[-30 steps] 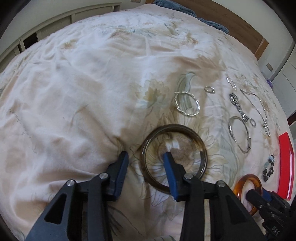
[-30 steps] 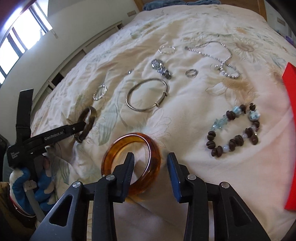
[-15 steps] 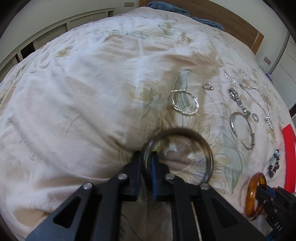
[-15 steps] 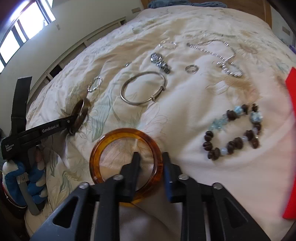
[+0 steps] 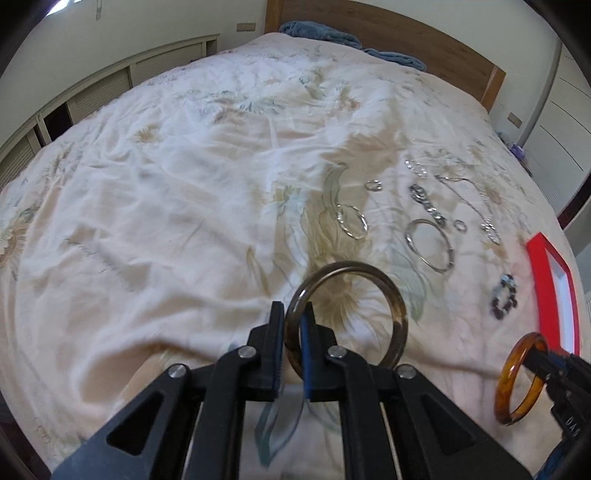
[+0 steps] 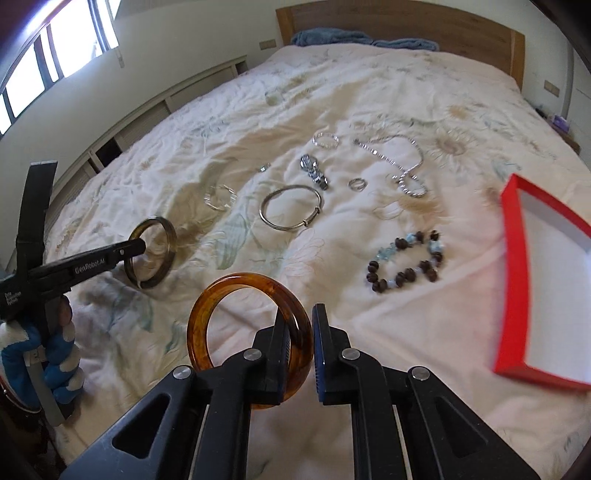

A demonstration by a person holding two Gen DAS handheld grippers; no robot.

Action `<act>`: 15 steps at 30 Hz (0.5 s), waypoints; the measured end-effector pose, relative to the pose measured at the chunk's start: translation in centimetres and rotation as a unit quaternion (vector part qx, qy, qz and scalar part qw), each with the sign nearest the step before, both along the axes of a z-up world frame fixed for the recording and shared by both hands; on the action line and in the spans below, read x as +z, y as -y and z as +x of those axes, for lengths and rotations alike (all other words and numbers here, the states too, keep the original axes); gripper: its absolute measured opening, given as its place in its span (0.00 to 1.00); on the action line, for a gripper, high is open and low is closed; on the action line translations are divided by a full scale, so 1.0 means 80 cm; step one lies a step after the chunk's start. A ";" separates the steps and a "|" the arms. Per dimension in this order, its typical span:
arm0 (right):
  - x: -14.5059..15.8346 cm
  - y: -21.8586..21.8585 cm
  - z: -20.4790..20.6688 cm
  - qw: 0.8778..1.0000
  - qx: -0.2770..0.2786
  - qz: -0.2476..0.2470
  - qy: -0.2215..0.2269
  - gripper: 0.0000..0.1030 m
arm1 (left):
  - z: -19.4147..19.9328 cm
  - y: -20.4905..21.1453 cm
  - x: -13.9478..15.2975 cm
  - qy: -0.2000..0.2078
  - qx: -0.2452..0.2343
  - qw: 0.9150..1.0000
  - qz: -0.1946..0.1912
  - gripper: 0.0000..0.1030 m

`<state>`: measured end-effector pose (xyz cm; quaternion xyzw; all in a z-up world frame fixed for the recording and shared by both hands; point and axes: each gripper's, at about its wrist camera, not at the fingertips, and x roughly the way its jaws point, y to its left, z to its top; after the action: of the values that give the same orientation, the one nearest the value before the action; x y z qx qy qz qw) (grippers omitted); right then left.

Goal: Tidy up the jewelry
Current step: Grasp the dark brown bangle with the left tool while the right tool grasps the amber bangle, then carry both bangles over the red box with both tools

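Right wrist: right gripper (image 6: 298, 332) clamps amber bangle (image 6: 236, 291); left gripper (image 5: 291, 332) clamps dark bangle (image 5: 369, 280).

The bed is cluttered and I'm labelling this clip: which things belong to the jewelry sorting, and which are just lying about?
Part of the job:
- amber bangle, in the right tongs
- dark bangle, in the left tongs
- silver bangle
- beaded bracelet
- small ring
- chain necklace
- red box

Just lying about:
- blue blanket
- headboard
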<state>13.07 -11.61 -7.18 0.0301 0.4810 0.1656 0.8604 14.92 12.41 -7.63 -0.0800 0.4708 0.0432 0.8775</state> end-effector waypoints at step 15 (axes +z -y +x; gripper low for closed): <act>0.083 0.050 -0.124 0.997 -0.054 0.009 0.048 0.11 | -0.116 0.017 0.078 0.048 -0.038 0.998 0.000 0.07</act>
<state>3.12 -15.64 -0.58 0.0558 0.4349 0.1250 0.8900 5.67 11.03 -1.38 -0.0636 0.4313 0.0061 0.9000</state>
